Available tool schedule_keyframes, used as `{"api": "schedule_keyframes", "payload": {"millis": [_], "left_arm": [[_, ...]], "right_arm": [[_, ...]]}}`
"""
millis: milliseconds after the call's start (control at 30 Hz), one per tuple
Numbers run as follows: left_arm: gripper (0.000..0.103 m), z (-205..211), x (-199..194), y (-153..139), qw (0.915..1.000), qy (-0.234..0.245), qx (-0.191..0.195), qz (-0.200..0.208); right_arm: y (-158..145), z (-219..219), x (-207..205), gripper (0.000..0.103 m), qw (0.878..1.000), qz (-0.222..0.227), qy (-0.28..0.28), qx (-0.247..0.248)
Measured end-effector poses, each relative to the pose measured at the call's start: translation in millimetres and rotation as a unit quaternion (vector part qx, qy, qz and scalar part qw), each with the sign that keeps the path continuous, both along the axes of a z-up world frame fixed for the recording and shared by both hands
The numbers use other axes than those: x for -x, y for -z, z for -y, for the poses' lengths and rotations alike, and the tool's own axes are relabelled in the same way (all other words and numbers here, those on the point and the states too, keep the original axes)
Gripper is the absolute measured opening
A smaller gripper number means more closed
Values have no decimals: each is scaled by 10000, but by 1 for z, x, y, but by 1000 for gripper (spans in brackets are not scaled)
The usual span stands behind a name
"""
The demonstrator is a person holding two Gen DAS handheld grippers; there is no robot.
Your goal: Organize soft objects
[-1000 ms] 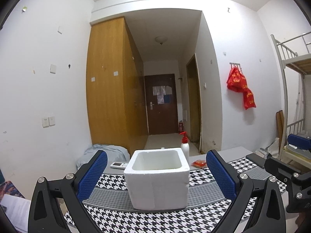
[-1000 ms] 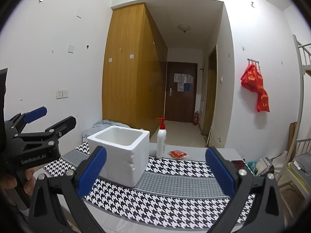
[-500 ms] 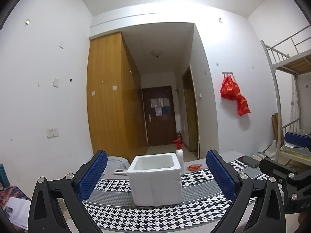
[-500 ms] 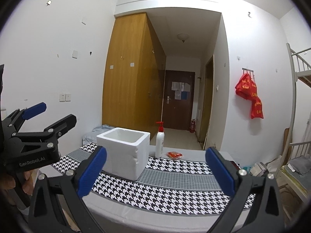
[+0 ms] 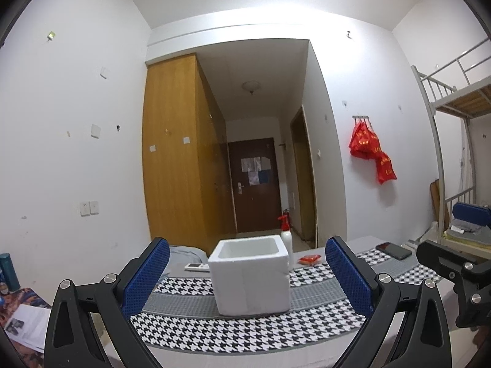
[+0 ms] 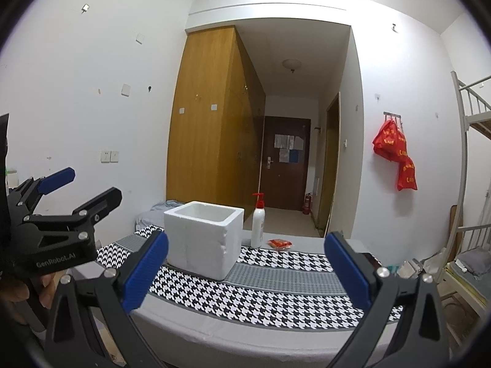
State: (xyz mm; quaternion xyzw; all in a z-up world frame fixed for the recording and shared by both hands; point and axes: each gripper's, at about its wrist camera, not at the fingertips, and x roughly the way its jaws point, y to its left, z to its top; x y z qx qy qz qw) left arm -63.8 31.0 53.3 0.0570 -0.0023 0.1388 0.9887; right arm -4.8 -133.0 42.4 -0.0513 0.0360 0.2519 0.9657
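Note:
A white foam box [image 5: 250,276] stands open-topped on a table with a black-and-white houndstooth cloth [image 5: 245,331]; it also shows in the right wrist view [image 6: 204,240]. A small red packet [image 5: 310,259] lies behind it, also in the right wrist view [image 6: 280,243]. My left gripper [image 5: 247,279] is open and empty, held back from the table's near edge, facing the box. My right gripper [image 6: 245,271] is open and empty, to the right of the left one. No soft object is in either gripper.
A white pump bottle with a red top [image 6: 258,222] stands behind the box. A phone [image 5: 394,250] and a remote [image 5: 196,266] lie on the table. A grey cloth pile [image 5: 184,253] lies at the far left. A bunk bed [image 5: 460,153] stands on the right.
Both grippers have pulled back and tilted up; the box and table look smaller and lower in both views. Both stay open and empty.

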Motion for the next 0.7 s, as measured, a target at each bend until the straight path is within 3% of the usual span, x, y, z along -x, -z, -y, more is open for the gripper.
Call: {"api": "schedule_keyframes", "payload": {"millis": [300,700], "left_arm": [[102,-3,-3,19,9999,9,80,-133],[102,-14,-11,51,9981,-35,484,-377]], "right_arm": [[16,0,-5,103,9999,-102,-35,34],[38,9,3,103,9997,-132,-126,-182]]}}
